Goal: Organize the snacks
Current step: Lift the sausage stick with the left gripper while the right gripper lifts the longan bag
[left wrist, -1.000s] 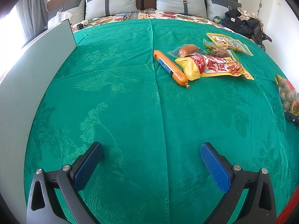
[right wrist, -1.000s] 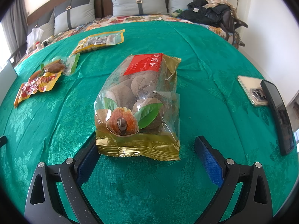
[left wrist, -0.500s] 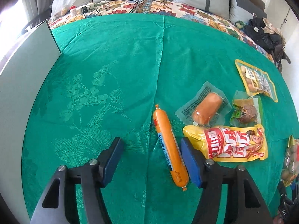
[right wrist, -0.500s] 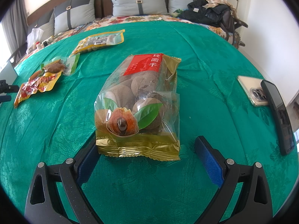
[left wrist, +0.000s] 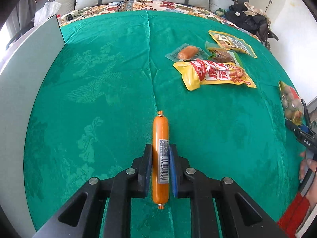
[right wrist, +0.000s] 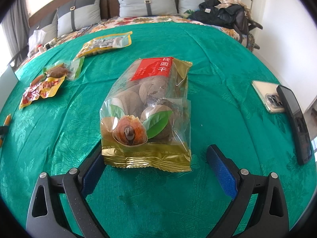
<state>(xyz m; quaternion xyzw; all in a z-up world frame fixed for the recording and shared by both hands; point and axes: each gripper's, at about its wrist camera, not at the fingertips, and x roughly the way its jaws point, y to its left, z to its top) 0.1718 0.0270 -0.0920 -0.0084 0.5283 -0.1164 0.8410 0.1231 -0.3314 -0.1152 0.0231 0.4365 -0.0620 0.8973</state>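
Note:
An orange sausage with a barcode label lies lengthwise between the pads of my left gripper. The jaws are closing and the pads press on both of its sides, over the green bedspread. A clear and gold bag of dried longans lies on the bedspread between the fingers of my right gripper. That gripper stands open, and its pads are apart from the bag. The same bag shows at the right edge of the left wrist view.
A yellow-red snack pack, a small sausage pack, a green pack and a yellow pack lie at the far right. Two phones rest right of the longan bag. A grey board stands on the left.
My left gripper went from wide open over bare cloth to the sausage, shut on it, and drew it back from the other packs. The right gripper and longan bag stayed put.

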